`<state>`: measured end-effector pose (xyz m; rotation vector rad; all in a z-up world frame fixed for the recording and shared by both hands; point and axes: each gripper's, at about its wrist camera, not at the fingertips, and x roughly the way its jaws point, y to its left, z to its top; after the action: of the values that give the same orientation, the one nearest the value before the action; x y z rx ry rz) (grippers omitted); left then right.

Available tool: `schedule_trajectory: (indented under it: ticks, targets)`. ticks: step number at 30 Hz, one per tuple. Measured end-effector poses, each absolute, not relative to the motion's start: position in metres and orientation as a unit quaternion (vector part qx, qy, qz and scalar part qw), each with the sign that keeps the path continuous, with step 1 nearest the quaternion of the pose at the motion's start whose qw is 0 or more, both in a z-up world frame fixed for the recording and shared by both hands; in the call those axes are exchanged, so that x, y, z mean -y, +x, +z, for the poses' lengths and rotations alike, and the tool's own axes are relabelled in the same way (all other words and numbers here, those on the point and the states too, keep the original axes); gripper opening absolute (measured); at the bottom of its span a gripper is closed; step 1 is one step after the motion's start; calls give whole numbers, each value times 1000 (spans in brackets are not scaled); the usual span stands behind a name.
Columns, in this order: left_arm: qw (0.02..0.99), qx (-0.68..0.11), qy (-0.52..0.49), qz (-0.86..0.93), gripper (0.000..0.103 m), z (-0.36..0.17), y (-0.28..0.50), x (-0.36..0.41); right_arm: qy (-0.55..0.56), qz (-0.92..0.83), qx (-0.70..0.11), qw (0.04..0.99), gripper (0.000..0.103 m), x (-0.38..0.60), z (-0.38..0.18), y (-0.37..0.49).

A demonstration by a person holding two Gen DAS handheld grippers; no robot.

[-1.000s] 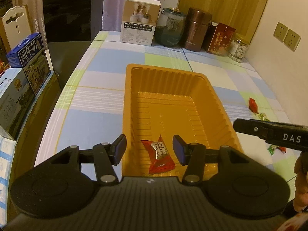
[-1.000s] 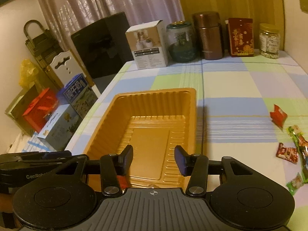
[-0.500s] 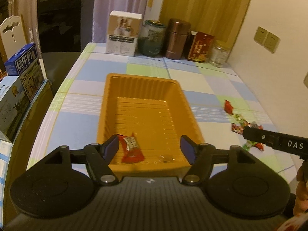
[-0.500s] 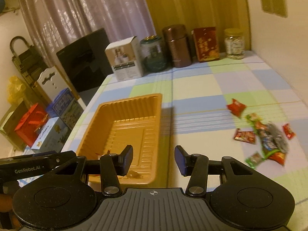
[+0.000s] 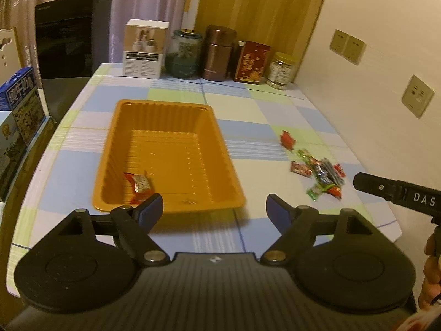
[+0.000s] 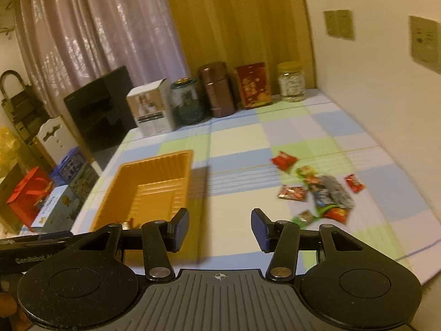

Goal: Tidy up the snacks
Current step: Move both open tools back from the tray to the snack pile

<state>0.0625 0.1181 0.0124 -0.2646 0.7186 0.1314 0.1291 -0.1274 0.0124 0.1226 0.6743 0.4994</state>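
One tray: the orange tray (image 5: 168, 127) sat on the checked tablecloth (image 5: 248, 237), ribbed plastic walls, rounded corners, near rim close to the table's front edge.
Open room: bare cloth lay between the tray's right rim and the loose snacks (image 5: 321, 175); the wall ran just beyond them.
Snack in tray: a red wrapper (image 5: 137, 186) lay in the near left corner, crinkled and shiny.
Left tongs: the left gripper (image 5: 213, 211) had just been opening and stood released, nothing between its blue pads.
Right tongs: the right gripper (image 6: 220, 227) hung parted and empty over bare cloth.
Change: the red wrapper, between the left pads a second before, now lay free; both views had pulled back.
Back edge: a white box (image 5: 144, 52), jars and tins lined it.
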Motion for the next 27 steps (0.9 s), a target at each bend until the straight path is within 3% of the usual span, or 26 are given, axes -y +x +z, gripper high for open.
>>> schedule_trajectory:
  ticks: [27]
  targets:
    - [924,-374,-67,-40,81,-10,123,-13,108,110,-348,925,55,257,-25,138]
